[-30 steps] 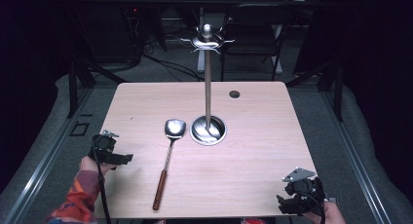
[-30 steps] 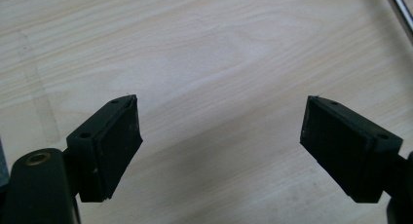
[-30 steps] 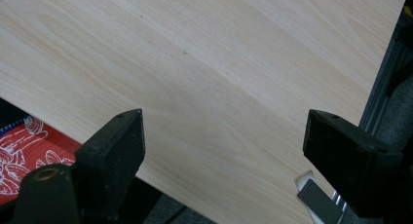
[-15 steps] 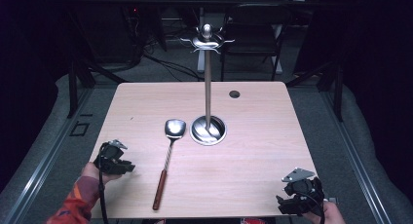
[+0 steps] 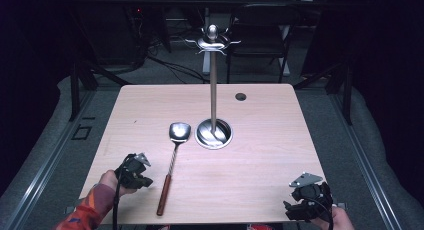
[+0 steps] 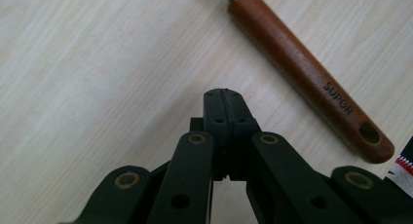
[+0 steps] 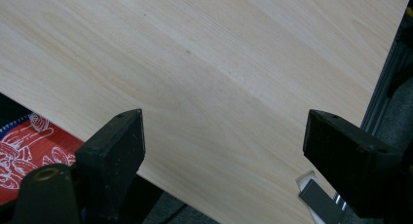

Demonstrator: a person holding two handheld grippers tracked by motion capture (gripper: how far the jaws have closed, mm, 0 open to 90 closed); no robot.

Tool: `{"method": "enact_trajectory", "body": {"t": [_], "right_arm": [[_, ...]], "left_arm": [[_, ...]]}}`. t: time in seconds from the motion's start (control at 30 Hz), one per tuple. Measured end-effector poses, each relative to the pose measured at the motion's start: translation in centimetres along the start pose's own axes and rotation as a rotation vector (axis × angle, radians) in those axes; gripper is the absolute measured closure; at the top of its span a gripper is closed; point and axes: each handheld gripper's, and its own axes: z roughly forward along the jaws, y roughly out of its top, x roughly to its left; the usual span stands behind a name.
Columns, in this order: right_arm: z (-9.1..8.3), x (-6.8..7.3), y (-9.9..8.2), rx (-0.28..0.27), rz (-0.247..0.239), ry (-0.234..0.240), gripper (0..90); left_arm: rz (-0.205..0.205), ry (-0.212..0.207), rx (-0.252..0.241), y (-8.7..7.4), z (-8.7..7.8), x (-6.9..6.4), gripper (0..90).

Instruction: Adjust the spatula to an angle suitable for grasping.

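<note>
The spatula [image 5: 172, 160] lies near the tabletop's [image 5: 270, 155] front edge, left of centre, wooden handle toward me — my left gripper [image 5: 142, 175] just beside that handle, jaws just closed on nothing, my right gripper [image 5: 300, 210] wide open at the front right corner.

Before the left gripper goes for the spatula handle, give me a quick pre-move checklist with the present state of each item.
1. Left gripper fingers open for a grasp: not ok, shut with nothing between them.
2. Spatula lying flat and free on the table: ok.
3. Wooden handle beside the left gripper, untouched: ok.
4. Right gripper open, away from the spatula: ok.
5. Utensil stand upright: ok.
6. Free hook on the stand: cannot tell.
</note>
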Motion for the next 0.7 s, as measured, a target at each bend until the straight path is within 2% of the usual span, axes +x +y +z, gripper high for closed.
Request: {"method": "enact_trajectory", "body": {"t": [0.3, 0.33, 0.5, 0.7], "right_arm": [[0.0, 0.0, 0.0, 0.001, 0.001, 0.005, 15.0], [0.0, 0.0, 0.0, -0.002, 0.005, 0.002, 15.0], [0.0, 0.0, 0.0, 0.001, 0.001, 0.004, 15.0], [0.0, 0.0, 0.0, 0.002, 0.002, -0.001, 15.0]], "left_arm": [[0.03, -0.024, 0.025, 0.7, 1.0, -0.9, 89.8], [0.043, -0.03, 0.032, 0.9, 1.2, -1.1, 89.8], [0.057, -0.046, 0.029, 1.2, 1.5, -1.4, 89.8], [0.093, -0.063, 0.048, 2.0, 2.0, -1.9, 89.8]]}}
